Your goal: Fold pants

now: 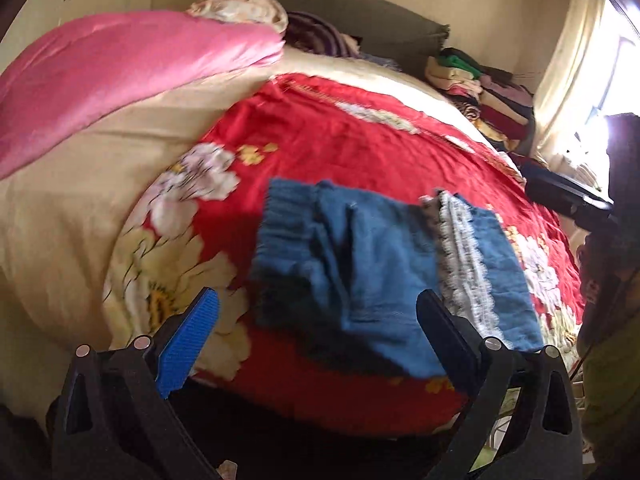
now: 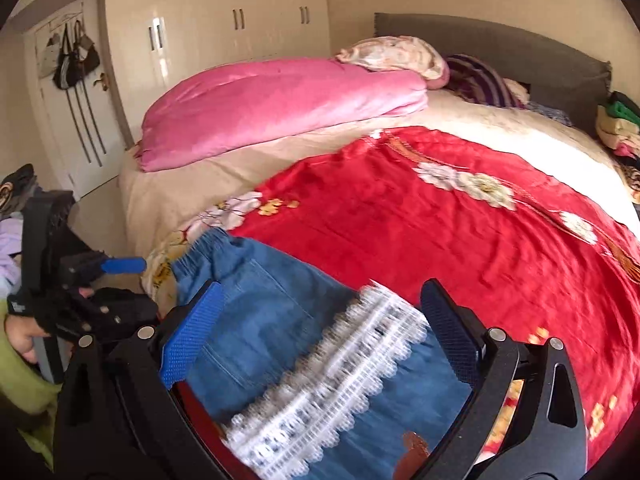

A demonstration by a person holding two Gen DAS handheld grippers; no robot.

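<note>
pants [image 1: 360, 264]: blue denim, elastic waistband, white lace trim band [image 2: 320, 380]; lying on the red floral bedspread [image 1: 360, 132] at the near edge of the bed, already gathered into a compact, roughly rectangular bundle, waistband to the left and lace toward the right. judged mostly folded; a final fold or smoothing may remain, layers too blurred to count. left tongs [image 1: 320, 320]: spread wide, empty, hovering just near of the bundle, its near edge showing between the fingers. right tongs [image 2: 324, 320]: also spread wide, holding nothing, poised over the lace end. beyond: cream bedcover [image 2: 200, 176], pink quilt [image 2: 280, 104] far left, stacked clothes [image 1: 492, 96] far right, grey headboard [image 2: 500, 40].
</note>
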